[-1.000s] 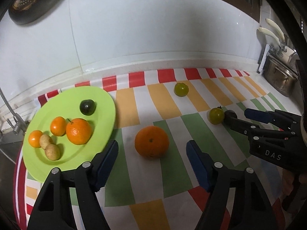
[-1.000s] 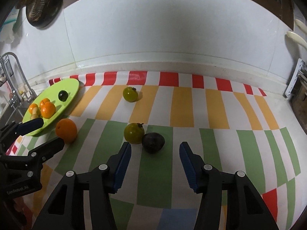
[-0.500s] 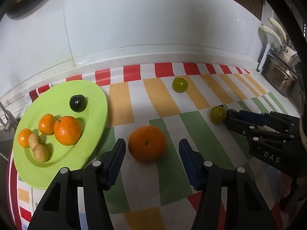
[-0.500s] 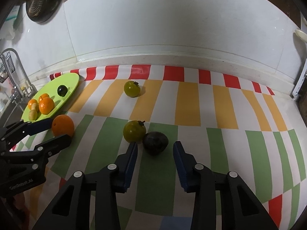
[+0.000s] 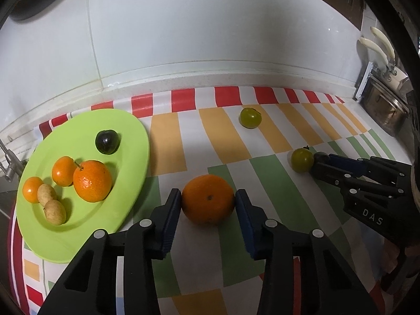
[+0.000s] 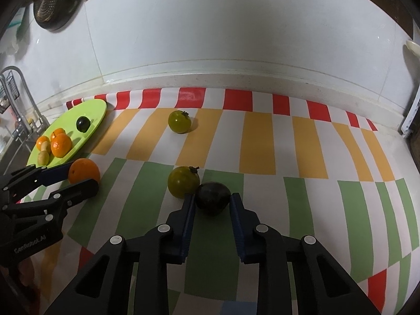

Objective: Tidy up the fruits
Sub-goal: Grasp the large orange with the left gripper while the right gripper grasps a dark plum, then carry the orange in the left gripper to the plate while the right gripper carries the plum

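Observation:
A large orange [image 5: 208, 199] lies on the striped cloth beside the green plate [image 5: 131, 141]. My left gripper [image 5: 208, 200] is closed around it, pads touching both sides. The plate holds a dark plum [image 5: 107, 141], an orange [image 5: 92, 180], two small tangerines and two small brown fruits. My right gripper [image 6: 213, 200] is closed around a dark avocado-like fruit [image 6: 213, 197], which touches a green fruit [image 6: 183, 181]. Another green fruit [image 6: 179, 121] lies farther back. The right gripper also shows in the left wrist view [image 5: 323, 161].
A white tiled wall runs behind the cloth. A tap [image 6: 18, 97] and sink lie at the left past the plate. A metal pot [image 5: 386, 113] stands at the right. A dark pan [image 6: 56, 0] hangs on the wall.
Both grippers moved forward and narrowed. The left jaws closed onto the large orange. The right jaws closed in around the dark fruit.

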`<state>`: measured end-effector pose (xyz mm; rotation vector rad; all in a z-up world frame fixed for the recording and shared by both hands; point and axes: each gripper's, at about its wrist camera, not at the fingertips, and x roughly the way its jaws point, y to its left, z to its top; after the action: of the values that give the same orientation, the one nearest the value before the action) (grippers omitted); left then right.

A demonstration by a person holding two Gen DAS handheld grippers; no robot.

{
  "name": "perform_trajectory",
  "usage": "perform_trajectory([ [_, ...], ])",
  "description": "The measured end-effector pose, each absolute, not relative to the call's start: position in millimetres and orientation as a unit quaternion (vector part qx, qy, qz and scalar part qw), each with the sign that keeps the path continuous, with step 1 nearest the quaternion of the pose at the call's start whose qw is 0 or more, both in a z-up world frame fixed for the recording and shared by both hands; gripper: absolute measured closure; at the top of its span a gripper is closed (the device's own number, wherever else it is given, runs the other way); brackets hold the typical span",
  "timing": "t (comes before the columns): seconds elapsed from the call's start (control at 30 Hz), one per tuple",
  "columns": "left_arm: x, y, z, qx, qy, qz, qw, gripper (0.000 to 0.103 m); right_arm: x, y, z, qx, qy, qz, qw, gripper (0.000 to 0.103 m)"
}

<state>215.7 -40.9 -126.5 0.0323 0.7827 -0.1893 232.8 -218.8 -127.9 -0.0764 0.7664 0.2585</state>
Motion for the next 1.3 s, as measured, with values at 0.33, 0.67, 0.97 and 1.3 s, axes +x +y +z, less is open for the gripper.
perform_trajectory([
  [0.33, 204.7, -39.8, -118.0, 0.011, 0.377, -0.105, 0.92, 0.062, 218.3, -219.2, -121.6, -0.035, 0.36, 0.129, 0.923, 0.076],
  [0.67, 183.7, -31.2, -93.1, 0.009, 0.35, -0.108, 0.93, 0.062, 199.2, -214.2, -100.2, -0.029, 0.338, 0.144, 0.93, 0.076],
  [0.97, 168.7, -20.1, -74.3, -0.001, 0.329, -0.097, 0.939, 0.062, 186.1, -199.2, -78.1, -0.028, 0.315, 0.167, 0.934, 0.076],
  [1.3, 152.7, 4.2, -58.3, -0.017, 0.309, -0.072, 0.948, 0.062, 175.2, -174.4, -56.1, -0.034, 0.288, 0.198, 0.936, 0.076],
])
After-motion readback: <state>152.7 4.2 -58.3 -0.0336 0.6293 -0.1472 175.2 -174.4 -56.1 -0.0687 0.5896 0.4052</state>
